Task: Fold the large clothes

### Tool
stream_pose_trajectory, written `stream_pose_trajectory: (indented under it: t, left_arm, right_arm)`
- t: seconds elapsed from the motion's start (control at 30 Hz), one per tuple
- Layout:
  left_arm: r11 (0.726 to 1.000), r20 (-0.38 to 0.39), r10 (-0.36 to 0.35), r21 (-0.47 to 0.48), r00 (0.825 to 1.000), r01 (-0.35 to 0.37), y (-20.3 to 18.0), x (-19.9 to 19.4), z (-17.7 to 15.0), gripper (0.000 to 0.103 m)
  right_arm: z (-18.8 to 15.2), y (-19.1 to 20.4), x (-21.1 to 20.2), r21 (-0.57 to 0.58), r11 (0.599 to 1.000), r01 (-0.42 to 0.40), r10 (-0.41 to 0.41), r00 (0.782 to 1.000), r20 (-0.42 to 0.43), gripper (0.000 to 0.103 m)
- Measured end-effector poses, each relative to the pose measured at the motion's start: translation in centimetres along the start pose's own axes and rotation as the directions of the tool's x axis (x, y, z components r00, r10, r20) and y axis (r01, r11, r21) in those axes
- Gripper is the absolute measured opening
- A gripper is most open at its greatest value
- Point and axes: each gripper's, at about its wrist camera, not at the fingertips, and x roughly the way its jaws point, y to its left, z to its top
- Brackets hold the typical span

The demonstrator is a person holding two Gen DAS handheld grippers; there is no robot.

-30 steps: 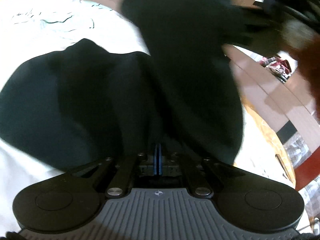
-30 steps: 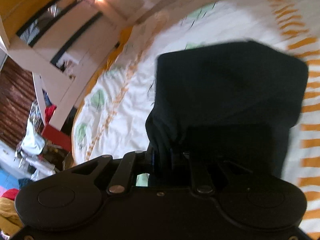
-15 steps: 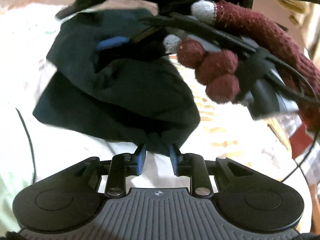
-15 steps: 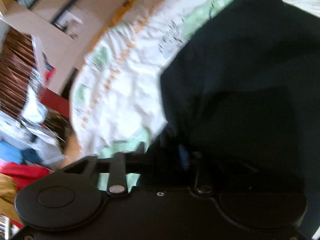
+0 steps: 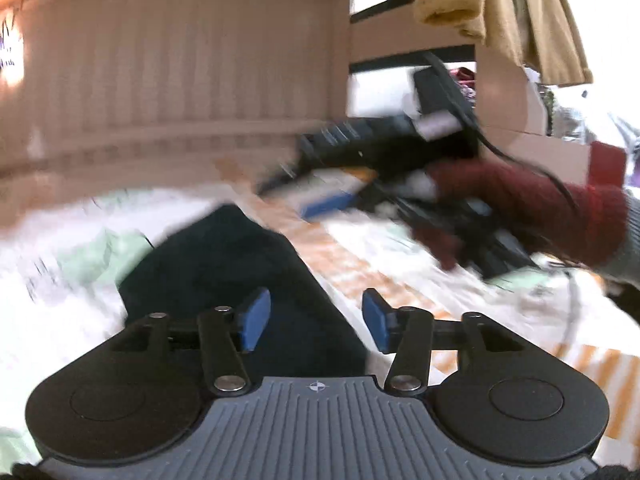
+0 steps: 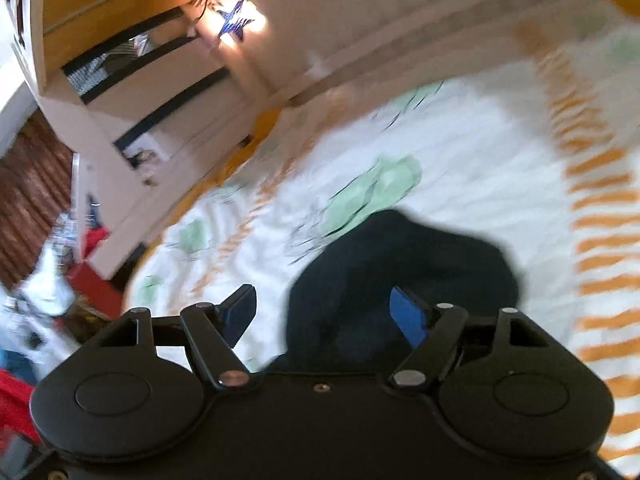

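Two grippers stand clear of the dark garment, which lies bunched on my white bedsheet with its orange stripes and green patches. Beyond it I see a pale headboard. My left gripper and right gripper have just been opening; nothing sits between their jaws. My red-gloved right hand hovers tilted above the sheet.

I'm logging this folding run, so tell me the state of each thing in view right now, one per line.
left gripper: open, jaws just been opening, nothing between the pads
right gripper: open, jaws just been opening, gripping nothing
dark garment: released, lying bunched on the bedspread
bedspread: spread out, rumpled
gloved hand: wrapped around the right gripper's handle
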Motion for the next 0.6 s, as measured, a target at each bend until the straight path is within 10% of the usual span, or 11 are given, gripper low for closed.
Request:
stream_pose_trajectory:
  t: [0.2,0.33,0.6]
  left_arm:
    - [0.974,-0.078,0.11,-0.19,0.991,-0.123,4.7,4.0,-0.2,0.06]
    - [0.936,-0.183,0.157,-0.287,0.97,-0.205,8.1,5.5,-2.7,0.061]
    - [0.915,-0.204,0.15,-0.342,0.967,-0.214,10.4,4.9,-4.1,0.063]
  right_arm:
    - [-1.5,1.1,0.0,-0.081,0.99,0.117,-0.115,0.993,0.026,0.073]
    - [-2.1,1.6,0.3,-0.157,0.977,0.145,-0.143,0.989,0.024,0.053]
    - [-1.5,2.2,6.9,-0.245,0.944,0.222,-0.231,0.973,-0.01,0.043]
